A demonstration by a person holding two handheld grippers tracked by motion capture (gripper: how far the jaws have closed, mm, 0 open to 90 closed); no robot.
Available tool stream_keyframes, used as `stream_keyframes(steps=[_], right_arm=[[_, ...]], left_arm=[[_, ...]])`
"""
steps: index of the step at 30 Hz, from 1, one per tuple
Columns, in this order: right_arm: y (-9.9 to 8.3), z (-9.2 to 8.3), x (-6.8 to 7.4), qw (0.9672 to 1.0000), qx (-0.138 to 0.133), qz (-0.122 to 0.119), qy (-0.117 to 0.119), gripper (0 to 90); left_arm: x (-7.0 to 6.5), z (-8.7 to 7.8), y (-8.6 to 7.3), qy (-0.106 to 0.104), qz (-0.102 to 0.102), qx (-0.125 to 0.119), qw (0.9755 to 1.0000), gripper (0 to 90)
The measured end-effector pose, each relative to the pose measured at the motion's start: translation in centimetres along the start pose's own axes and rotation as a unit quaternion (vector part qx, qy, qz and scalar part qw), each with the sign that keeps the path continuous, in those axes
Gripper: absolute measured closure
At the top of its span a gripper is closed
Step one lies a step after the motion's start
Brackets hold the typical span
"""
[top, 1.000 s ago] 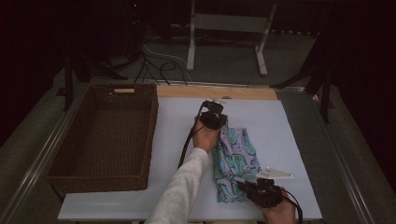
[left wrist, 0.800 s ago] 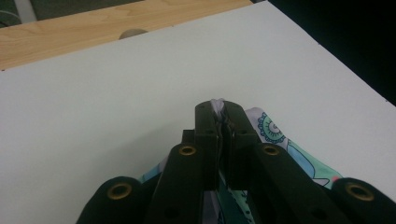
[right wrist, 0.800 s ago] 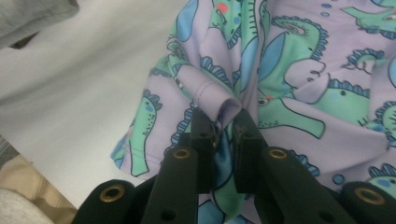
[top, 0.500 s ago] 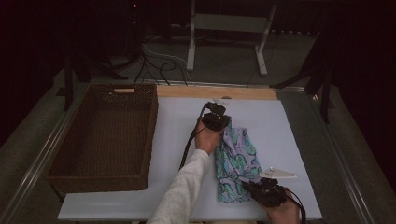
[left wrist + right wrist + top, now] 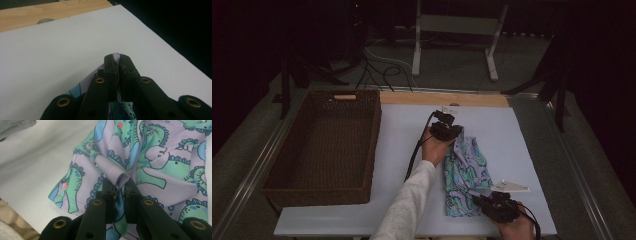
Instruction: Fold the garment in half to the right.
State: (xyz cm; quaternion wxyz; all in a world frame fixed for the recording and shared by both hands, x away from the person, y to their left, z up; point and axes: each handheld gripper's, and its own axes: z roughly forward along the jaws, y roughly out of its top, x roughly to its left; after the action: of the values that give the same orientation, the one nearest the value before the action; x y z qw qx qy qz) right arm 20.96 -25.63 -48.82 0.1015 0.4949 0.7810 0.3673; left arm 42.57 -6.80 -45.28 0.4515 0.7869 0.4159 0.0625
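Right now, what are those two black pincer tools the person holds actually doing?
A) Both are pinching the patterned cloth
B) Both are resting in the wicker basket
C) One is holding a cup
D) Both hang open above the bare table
A: the left gripper and the right gripper each have their jaws closed on a fold of the dinosaur-print cloth.

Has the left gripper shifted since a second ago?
Barely, if at all: the left gripper sits at the same spot relative to the wicker basket and the wooden strip, pinching the dinosaur-print cloth.
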Motion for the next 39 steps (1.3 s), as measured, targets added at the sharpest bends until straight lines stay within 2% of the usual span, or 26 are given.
stream_keyframes(steps=[8,12,15,16,17,18,22,27,30,31,32,36,37,39], right_arm=[[0.0,0.0,-0.2,1.0,-0.002,0.004,-0.002,81.9],[0.0,0.0,-0.2,1.0,-0.003,0.005,-0.004,81.9],[0.0,0.0,-0.4,0.9999,-0.005,0.008,-0.005,81.8],[0.0,0.0,-0.4,0.9999,-0.005,0.008,-0.005,81.8],[0.0,0.0,-0.5,0.9999,-0.004,0.009,-0.007,81.8],[0.0,0.0,-0.8,0.9998,-0.004,0.014,-0.01,81.8],[0.0,0.0,-1.3,0.9997,-0.007,0.022,-0.012,81.7],[0.0,-0.1,-1.3,0.9995,-0.01,0.026,-0.014,81.6],[0.0,-0.1,-1.3,0.9996,-0.011,0.024,-0.014,81.5],[0.0,-0.1,-1.3,0.9996,-0.011,0.024,-0.014,81.5],[0.0,-0.1,-1.3,0.9995,-0.01,0.025,-0.014,81.5],[0.0,-0.1,-1.3,0.9996,-0.01,0.025,-0.013,81.5],[0.0,-0.1,-1.3,0.9996,-0.011,0.024,-0.013,81.5],[0.0,-0.1,-1.3,0.9996,-0.011,0.024,-0.013,81.5]], left_arm=[[0.0,0.4,-0.1,0.001,-0.008,0.003,1.0,85.4],[0.0,0.6,-0.2,-0.001,-0.018,0.001,0.9998,84.5],[0.2,0.8,-0.4,-0.007,-0.035,0.001,0.9994,64.7],[0.2,0.8,-0.4,-0.007,-0.035,0.001,0.9994,60.3],[0.2,0.8,-0.4,-0.007,-0.035,0.001,0.9994,60.3],[0.5,0.7,-0.6,0.0,-0.041,0.002,0.9992,53.8],[1.2,0.7,-1.4,0.013,-0.053,0.02,0.9983,48.2],[1.8,0.8,-2.3,0.023,-0.062,0.03,0.9974,44.6],[2.1,0.8,-2.9,0.031,-0.063,0.04,0.9968,36.8],[2.2,0.9,-3.2,0.032,-0.063,0.045,0.9965,36.8],[2.4,1.1,-3.6,0.037,-0.069,0.052,0.9956,32.9],[2.6,1.5,-4.2,0.04,-0.078,0.059,0.9944,27.5],[2.7,1.8,-4.5,0.039,-0.081,0.069,0.9936,25.1],[2.6,2.0,-4.7,0.042,-0.077,0.074,0.9934,22.0]])
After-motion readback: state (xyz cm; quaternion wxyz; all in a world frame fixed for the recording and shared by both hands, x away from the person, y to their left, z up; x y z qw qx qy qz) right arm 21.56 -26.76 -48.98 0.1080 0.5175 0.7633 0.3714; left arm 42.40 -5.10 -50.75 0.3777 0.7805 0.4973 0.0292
